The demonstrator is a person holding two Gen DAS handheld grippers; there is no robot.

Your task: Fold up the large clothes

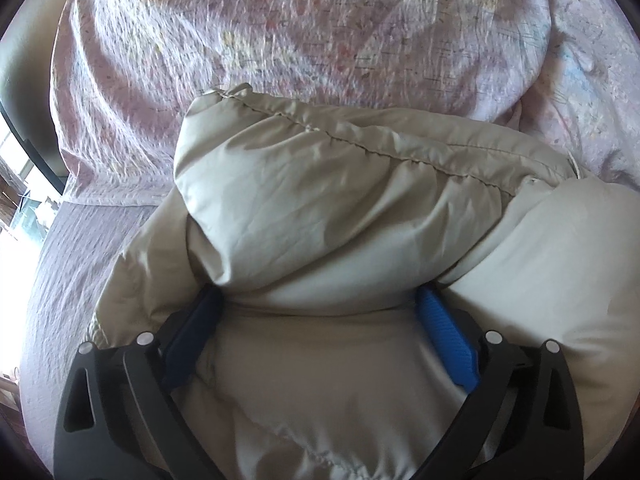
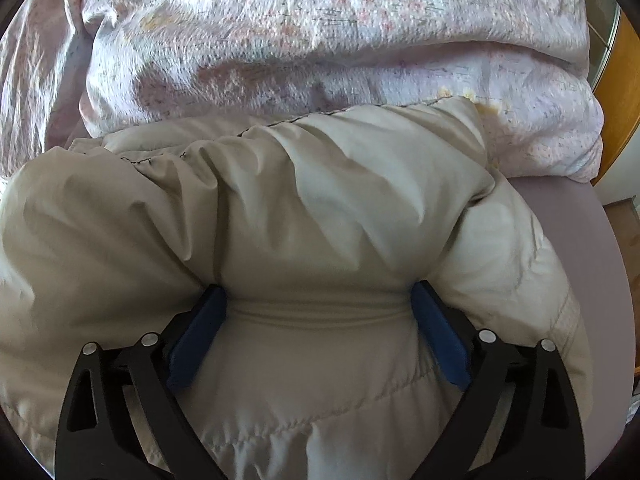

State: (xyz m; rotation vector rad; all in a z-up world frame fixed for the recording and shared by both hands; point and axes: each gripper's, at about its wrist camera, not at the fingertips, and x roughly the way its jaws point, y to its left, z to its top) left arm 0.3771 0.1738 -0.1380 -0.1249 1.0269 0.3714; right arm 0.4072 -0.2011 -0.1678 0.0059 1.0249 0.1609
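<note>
A beige puffy jacket (image 1: 328, 200) lies bunched on a bed and fills the lower part of both views; it also shows in the right wrist view (image 2: 320, 200). My left gripper (image 1: 320, 300) has its blue fingers (image 1: 444, 328) wide apart with a thick fold of the jacket bulging between them, the pads pressing its sides. My right gripper (image 2: 320, 300) stands the same way, its blue fingers (image 2: 200, 328) spread around a thick fold of the jacket. The fingertips are partly buried in the fabric.
A pink floral quilt (image 1: 280, 32) is heaped behind the jacket, also in the right wrist view (image 2: 320, 32). A mauve bedsheet (image 1: 80, 248) lies underneath. A bright window (image 1: 16, 184) is at left. Wooden furniture (image 2: 618, 92) stands at the right edge.
</note>
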